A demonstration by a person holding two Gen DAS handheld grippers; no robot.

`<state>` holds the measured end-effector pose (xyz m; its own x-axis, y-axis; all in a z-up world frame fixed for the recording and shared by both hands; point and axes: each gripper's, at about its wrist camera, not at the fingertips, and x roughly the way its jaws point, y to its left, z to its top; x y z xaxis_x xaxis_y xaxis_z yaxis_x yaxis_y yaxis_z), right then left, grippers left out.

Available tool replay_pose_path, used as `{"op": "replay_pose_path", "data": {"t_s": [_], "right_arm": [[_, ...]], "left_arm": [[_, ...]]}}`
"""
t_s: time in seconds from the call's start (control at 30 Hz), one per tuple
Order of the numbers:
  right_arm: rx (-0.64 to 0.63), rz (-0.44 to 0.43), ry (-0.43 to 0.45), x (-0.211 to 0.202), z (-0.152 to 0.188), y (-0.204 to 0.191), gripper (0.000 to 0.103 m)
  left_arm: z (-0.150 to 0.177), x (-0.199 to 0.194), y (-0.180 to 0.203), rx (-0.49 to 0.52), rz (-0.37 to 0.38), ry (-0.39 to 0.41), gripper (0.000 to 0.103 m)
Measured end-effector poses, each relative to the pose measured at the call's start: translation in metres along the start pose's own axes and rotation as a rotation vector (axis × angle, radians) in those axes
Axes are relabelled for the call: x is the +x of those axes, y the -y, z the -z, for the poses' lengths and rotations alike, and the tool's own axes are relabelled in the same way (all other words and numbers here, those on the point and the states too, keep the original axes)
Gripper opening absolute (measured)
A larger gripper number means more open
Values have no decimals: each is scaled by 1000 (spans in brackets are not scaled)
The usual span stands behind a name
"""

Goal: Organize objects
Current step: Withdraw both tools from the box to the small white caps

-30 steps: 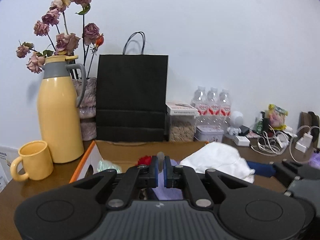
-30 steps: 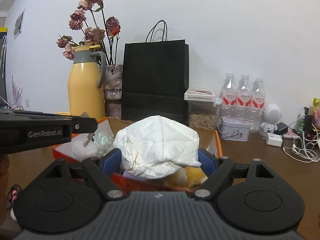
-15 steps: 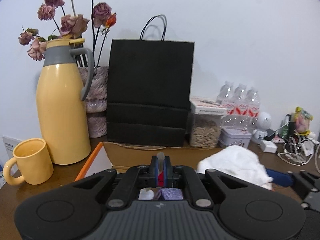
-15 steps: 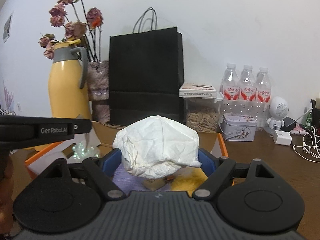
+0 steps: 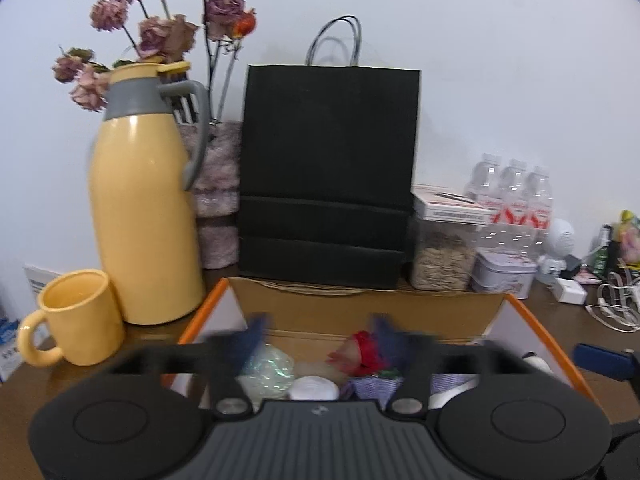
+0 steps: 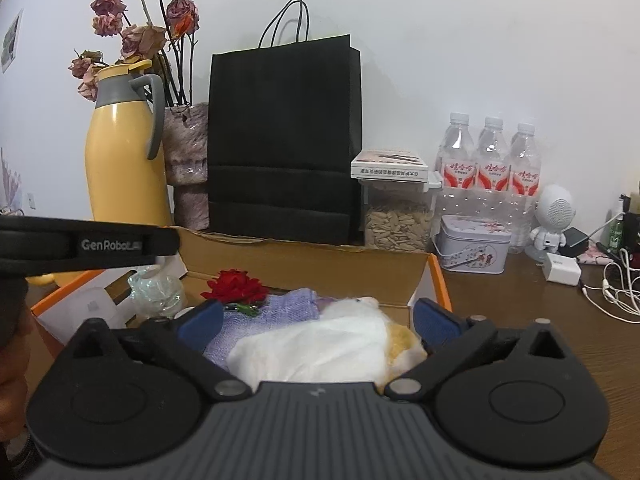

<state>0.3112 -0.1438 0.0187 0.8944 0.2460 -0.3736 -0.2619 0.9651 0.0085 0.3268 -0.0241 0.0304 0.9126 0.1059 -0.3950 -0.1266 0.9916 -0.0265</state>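
An open cardboard box with orange edges (image 5: pixel 360 308) (image 6: pixel 304 264) sits before me. In it lie a red rose (image 5: pixel 362 354) (image 6: pixel 236 285), a lilac knitted cloth (image 6: pixel 280 312), a crumpled white cloth (image 6: pixel 316 350) over something orange, a clear crinkly wrap (image 5: pixel 266 368) (image 6: pixel 154 292) and a white round lid (image 5: pixel 314 388). My left gripper (image 5: pixel 320 334) is open and blurred above the box, with the rose between its fingers. My right gripper (image 6: pixel 316 318) is open over the white cloth, empty.
Behind the box stand a yellow thermos (image 5: pixel 142 200), a yellow mug (image 5: pixel 76 316), a vase of dried roses (image 6: pixel 186 160), a black paper bag (image 5: pixel 328 176), a seed jar (image 6: pixel 396 224), a tin (image 6: pixel 474 244) and three water bottles (image 6: pixel 490 168). Cables and chargers (image 6: pixel 600 280) lie right.
My left gripper has opened and let go of the rose's stem; the rose now lies in the box. My right gripper has opened and dropped the white cloth into the box.
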Motion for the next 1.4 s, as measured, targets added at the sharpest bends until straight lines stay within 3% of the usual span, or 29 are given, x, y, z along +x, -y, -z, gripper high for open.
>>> {"op": "replay_pose_path", "data": {"t_s": [0.03, 0.67, 1.1, 1.4], "right_arm": [[2, 1, -3, 1, 0, 0, 103], [-1, 15, -1, -3, 2, 4, 103], [-58, 39, 56, -58, 21, 2, 103], [-72, 27, -1, -85, 49, 2, 103]], "left_arm": [[0, 0, 0, -2, -12, 8, 103], [5, -9, -4, -27, -12, 23, 103], [28, -62, -14, -23, 34, 111, 103], [59, -85, -17, -10, 48, 58, 103]]}}
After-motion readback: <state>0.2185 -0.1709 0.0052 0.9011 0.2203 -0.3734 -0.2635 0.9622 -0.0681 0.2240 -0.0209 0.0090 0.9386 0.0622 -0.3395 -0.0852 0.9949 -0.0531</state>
